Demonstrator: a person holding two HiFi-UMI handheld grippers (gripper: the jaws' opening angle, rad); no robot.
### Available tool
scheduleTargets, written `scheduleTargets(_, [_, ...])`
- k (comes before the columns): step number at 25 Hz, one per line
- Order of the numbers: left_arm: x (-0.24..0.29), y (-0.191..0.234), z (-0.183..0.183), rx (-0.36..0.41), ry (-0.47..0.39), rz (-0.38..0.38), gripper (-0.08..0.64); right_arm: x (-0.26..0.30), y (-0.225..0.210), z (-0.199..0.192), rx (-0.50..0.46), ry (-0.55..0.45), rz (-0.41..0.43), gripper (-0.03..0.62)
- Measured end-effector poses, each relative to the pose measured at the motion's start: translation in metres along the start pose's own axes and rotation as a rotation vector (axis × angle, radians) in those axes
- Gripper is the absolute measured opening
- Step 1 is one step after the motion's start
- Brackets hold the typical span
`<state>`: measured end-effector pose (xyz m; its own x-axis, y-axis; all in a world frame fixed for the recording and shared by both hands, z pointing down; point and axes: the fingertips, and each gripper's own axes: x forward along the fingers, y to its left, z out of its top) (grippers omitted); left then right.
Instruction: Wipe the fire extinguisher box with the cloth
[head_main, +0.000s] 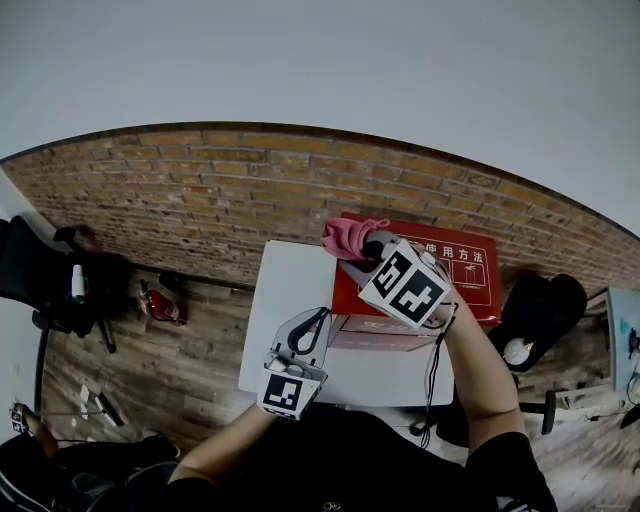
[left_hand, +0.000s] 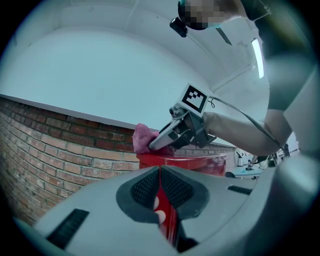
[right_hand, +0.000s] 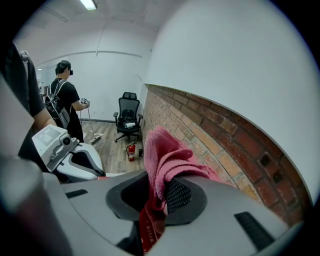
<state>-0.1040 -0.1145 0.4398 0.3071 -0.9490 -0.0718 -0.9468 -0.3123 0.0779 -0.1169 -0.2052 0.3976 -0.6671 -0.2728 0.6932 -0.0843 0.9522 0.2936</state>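
Left gripper (head_main: 316, 322): in the head view it lies low on the white table (head_main: 285, 290), at the front left corner of the fire extinguisher box (head_main: 470, 270). Only its own view shows its jaws, which are drawn close with a thin red strip of the box in the slit between them. Right gripper (head_main: 352, 258): in the head view it rests on the left end of the box top. Its own view confirms that the jaws are clamped on the pink cloth (head_main: 345, 235), which bunches above them and touches the box top. Only the head view shows the box lid, which is red with white print. The box stands on the table against the brick wall (head_main: 200, 190), which is brick below and plain white above. The floor (head_main: 180, 370) is wood plank. Only the right gripper view shows the far room: a person in black (right_hand: 67, 100), an office chair (right_hand: 127, 117), and a small red extinguisher (right_hand: 131, 150) standing on the floor beside the wall. The head view shows a second black chair (head_main: 545, 300) to the right of the table. Count: two grippers, one cloth, one box, one table, one floor extinguisher, two chairs.
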Motion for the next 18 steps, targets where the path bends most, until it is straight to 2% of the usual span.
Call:
scheduleTargets(11, [0.000,0.000,0.000,0.008,-0.008,-0.004,0.041,-0.007,0.022,0.002,-0.008,-0.017,0.034,0.074])
scheduleTargets(18, [0.001,0.000,0.000,0.007,0.007,-0.007,0.041,-0.008,0.024,0.002,-0.008,-0.023,0.027,0.074])
